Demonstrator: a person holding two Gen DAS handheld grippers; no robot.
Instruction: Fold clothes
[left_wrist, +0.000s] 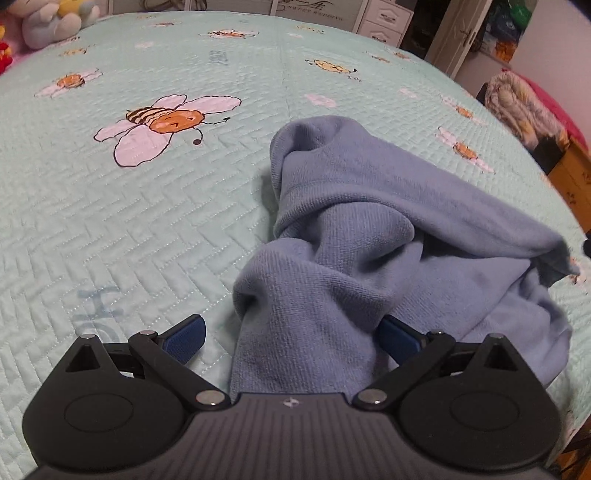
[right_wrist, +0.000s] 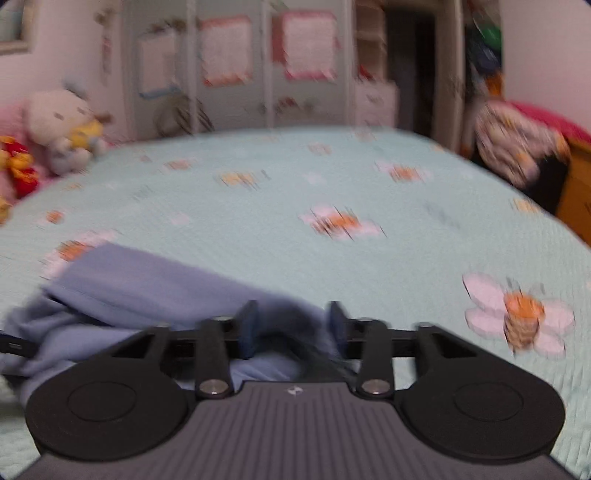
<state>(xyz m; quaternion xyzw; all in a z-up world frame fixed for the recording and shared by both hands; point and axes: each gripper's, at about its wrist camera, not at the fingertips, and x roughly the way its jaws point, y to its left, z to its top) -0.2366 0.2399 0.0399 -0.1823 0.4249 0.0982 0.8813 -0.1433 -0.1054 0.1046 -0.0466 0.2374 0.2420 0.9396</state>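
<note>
A rumpled blue cloth (left_wrist: 369, 229) lay unfolded on the bed (left_wrist: 110, 221); left tool (left_wrist: 291, 336) spread around it, right tool (right_wrist: 291, 325) parted, gripping nothing.

The left gripper (left_wrist: 291, 334) is angled steeply downward, its jaws spread wide, with cloth (left_wrist: 369, 236) lying between the pads unpressed. The right gripper (right_wrist: 291, 328) is tilted slightly downward, jaws parted, nothing clamped.

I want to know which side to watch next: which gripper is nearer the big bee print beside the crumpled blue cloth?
Left. The left gripper straddles the blue cloth, with the big bee print just beyond, off its left finger. The right gripper is over the cloth's other end, farther away.
</note>
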